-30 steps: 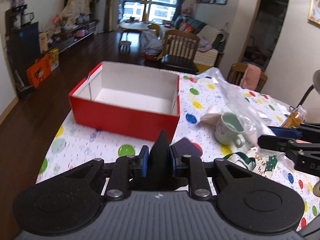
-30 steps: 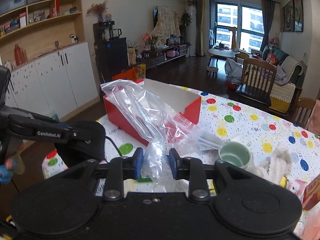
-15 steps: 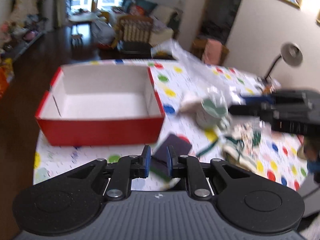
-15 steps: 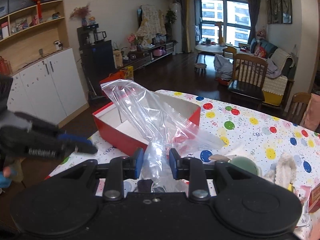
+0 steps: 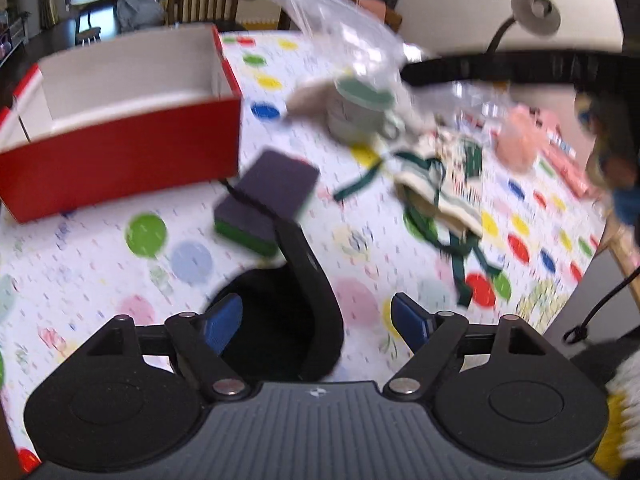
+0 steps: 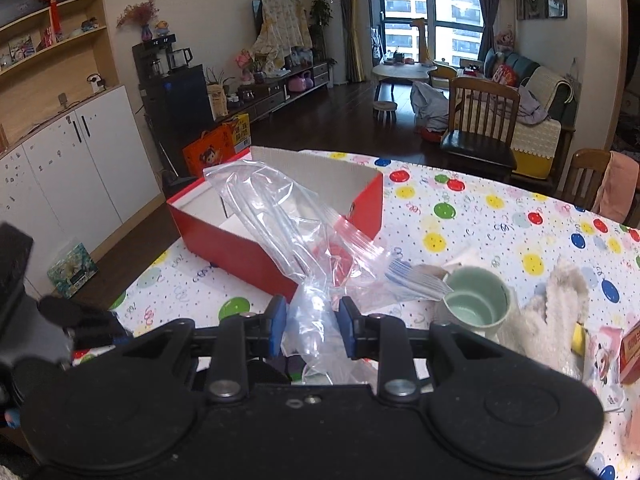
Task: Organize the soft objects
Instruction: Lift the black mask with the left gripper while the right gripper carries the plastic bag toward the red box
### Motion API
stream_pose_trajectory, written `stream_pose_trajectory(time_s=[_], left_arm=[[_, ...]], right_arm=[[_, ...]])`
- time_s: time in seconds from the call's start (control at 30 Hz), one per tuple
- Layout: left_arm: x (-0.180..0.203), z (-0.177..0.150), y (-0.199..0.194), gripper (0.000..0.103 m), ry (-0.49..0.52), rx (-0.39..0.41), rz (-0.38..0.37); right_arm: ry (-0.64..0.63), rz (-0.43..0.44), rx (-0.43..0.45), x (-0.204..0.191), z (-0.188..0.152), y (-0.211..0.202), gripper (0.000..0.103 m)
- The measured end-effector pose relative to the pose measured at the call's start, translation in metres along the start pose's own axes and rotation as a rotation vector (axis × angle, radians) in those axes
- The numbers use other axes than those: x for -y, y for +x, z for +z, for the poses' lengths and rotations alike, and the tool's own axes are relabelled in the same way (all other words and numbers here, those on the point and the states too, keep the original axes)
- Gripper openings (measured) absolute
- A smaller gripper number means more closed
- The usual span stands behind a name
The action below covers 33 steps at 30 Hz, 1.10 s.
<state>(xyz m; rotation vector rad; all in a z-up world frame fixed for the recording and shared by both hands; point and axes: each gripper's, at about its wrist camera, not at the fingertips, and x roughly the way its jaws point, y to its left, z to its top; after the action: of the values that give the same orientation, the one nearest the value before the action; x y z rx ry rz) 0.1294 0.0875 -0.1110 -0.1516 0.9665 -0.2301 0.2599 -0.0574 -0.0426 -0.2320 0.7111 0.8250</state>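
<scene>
Left wrist view: the left tongs (image 5: 316, 322) are opening, empty over a black pouch (image 5: 280, 320); the purple-and-green sponge (image 5: 266, 204) lies just ahead, near the red box (image 5: 120, 156), long axis slanting away rightward. Right tongs (image 6: 311, 326) stay out of it, clenched on the clear zip bag (image 6: 288, 232); the left is nearer.

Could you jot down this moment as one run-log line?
left gripper: opening, black item between jaws | right gripper: shut on plastic bag | red box: empty

My table (image 5: 100, 280) wears a white cloth with coloured dots. On it I see the red box (image 5: 120, 160) with its white inside, a dark sponge with a green underside (image 5: 268, 200) just beside it, and a black curved object (image 5: 296, 300). Farther right stand a pale green mug (image 6: 476, 308), a green-ribboned cloth pouch (image 5: 440, 184) and a fluffy cream piece (image 6: 560, 304).
</scene>
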Motion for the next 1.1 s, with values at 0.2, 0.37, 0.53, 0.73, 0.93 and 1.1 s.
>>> stream_pose_trajectory(time_s=[0.2,0.37,0.53,0.73,0.93,1.1], left_arm=[[0.026,-0.029,0.036,0.081,0.047,-0.056,0.081],[0.035,-0.042,0.063,0.081,0.038,-0.053,0.184],[0.037,-0.046,0.073,0.045,0.007,-0.033,0.252],[0.034,-0.046,0.074,0.019,-0.047,-0.033,0.281],[0.028,-0.040,0.061,0.009,-0.081,0.012,0.304],[0.010,-0.025,0.031,0.009,-0.161,0.070,0.282]], right_arm=[[-0.019,0.017,-0.032,0.008,-0.012,-0.001,0.028],[-0.034,0.028,-0.058,0.013,-0.022,-0.001,0.028],[-0.052,0.037,-0.070,0.016,-0.028,-0.003,0.028],[-0.059,0.038,-0.073,0.019,-0.032,-0.006,0.028],[-0.054,0.037,-0.064,0.020,-0.032,-0.008,0.028],[-0.050,0.036,-0.043,0.019,-0.025,-0.011,0.028]])
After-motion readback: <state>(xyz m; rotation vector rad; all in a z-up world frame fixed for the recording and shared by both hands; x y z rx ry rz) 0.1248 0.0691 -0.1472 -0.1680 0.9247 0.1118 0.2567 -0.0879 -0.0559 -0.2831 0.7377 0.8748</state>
